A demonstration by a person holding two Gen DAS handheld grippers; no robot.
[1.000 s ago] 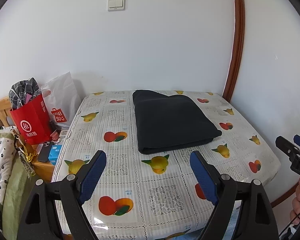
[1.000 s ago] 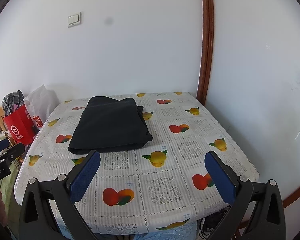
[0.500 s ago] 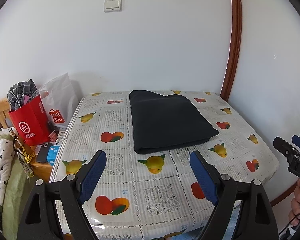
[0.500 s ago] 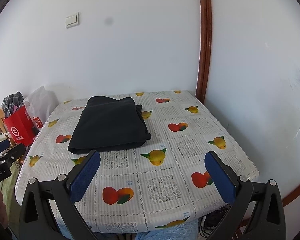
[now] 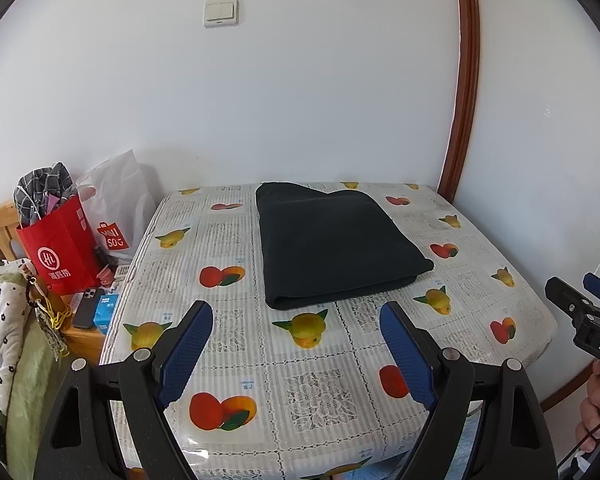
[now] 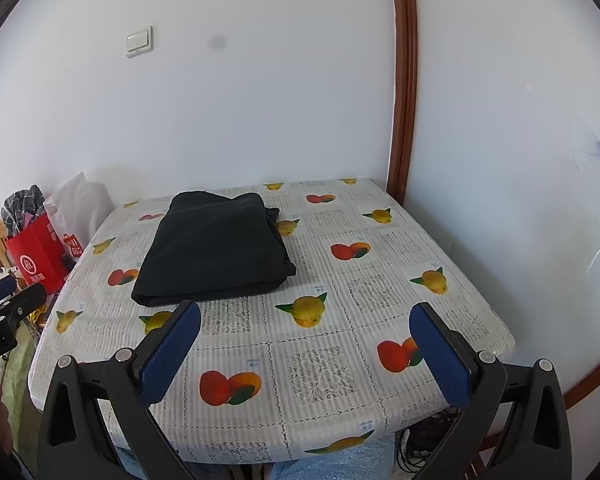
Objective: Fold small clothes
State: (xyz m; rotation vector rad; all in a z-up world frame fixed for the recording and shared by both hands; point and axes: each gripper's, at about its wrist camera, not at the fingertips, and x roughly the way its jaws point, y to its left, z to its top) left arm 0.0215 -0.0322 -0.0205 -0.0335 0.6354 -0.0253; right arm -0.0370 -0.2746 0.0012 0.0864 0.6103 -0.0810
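- Left gripper [image 5: 296, 344]: fingers [image 5: 188, 348] are spread wide, nothing is held between them; it is kept back at the near edge of the bench [image 5: 480, 320].
- Dark garment [image 5: 332, 244]: seen lying as a compact, roughly rectangular stack on the far half of the bench, closer to the left side; layered edges are visible at its near end, so the fold is judged essentially done.
- Right gripper [image 6: 304, 340]: fingers also wide apart, nothing gripped, well clear of the garment.
- No other unfolded clothing is seen on the bench; at most a tidy-up of the stack edges is judged left.
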